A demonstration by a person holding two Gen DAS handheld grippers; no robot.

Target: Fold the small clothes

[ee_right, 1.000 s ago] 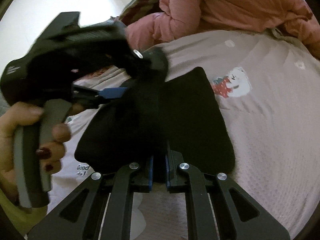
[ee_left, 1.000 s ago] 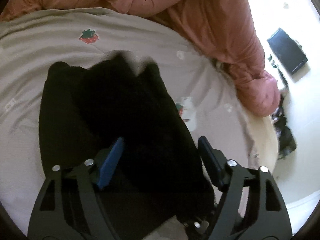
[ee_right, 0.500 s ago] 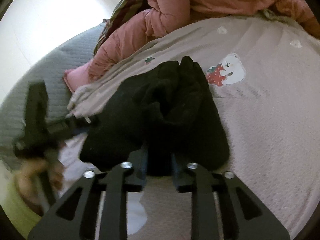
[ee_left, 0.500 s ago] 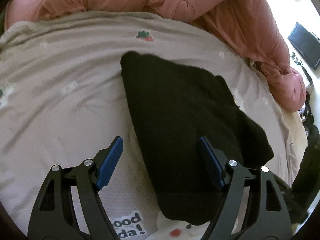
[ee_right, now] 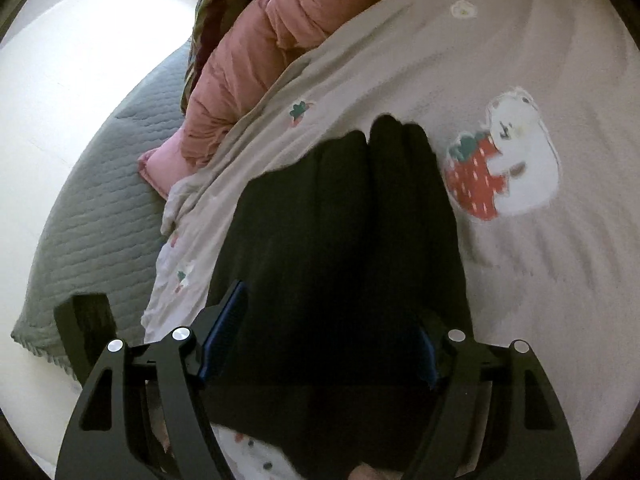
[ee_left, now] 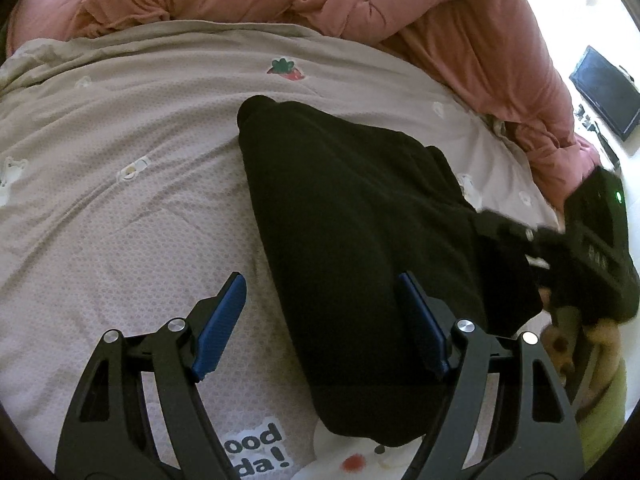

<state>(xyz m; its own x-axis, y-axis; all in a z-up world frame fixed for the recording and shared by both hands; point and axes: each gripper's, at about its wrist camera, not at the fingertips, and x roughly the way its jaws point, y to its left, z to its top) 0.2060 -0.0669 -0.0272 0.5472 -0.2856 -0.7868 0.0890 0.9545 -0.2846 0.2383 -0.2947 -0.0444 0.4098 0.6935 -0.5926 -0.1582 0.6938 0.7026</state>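
A black folded garment [ee_left: 352, 248] lies on the beige printed bedsheet [ee_left: 120, 160]; it also shows in the right wrist view [ee_right: 340, 240]. My left gripper [ee_left: 320, 320] is open, hovering over the garment's near edge, one finger over the sheet and one over the cloth. My right gripper [ee_right: 320, 332] is open with its jaws wide over the garment's near end; it appears in the left wrist view [ee_left: 580, 248] at the garment's right side, held by a hand.
A pink quilted duvet [ee_left: 360, 4] is bunched along the far side of the bed. A grey quilted blanket [ee_right: 92, 200] lies at the left in the right wrist view. A dark screen [ee_left: 604, 92] stands beyond the bed at right.
My right gripper has opened and let go of the garment, which now lies flat and folded. My left gripper has drawn back from above the cloth to its near edge.
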